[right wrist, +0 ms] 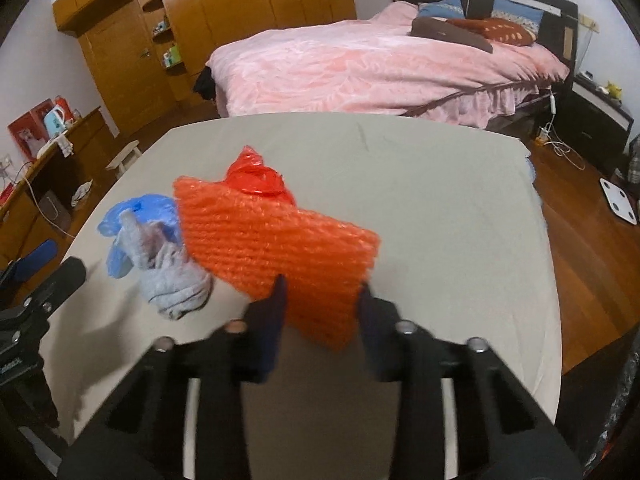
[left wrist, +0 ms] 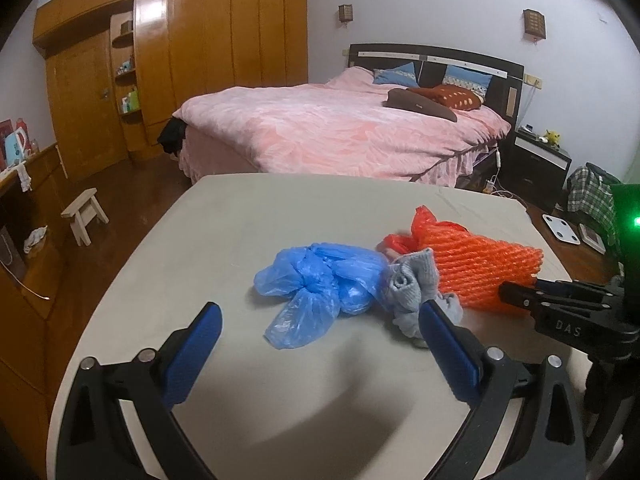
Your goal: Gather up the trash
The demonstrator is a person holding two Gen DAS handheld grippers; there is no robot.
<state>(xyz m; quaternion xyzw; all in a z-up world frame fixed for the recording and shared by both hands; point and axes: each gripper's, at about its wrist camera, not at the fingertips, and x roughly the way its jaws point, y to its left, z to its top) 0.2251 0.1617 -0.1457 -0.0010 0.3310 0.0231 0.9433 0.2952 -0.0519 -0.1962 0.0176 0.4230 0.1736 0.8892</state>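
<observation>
A heap of trash lies on the beige table [left wrist: 240,216]: a crumpled blue plastic bag [left wrist: 320,280], a grey cloth [left wrist: 412,284], an orange bubble-wrap sheet [left wrist: 480,268] and a red plastic bag [left wrist: 420,228] behind it. My left gripper [left wrist: 320,307] stands open just in front of the blue bag, and its right finger touches the grey cloth. My right gripper [right wrist: 322,294] is shut on the near corner of the orange bubble wrap [right wrist: 272,240], with one blurred finger on each side. In the right wrist view the blue bag [right wrist: 136,208] and grey cloth [right wrist: 172,276] lie left of the sheet.
Beyond the table stands a pink-covered bed [left wrist: 340,128] with pillows. A small white stool [left wrist: 84,212] and wooden wardrobes [left wrist: 180,52] are to the left. A white scale [left wrist: 560,228] lies on the floor at the right, near a dark nightstand [left wrist: 536,160].
</observation>
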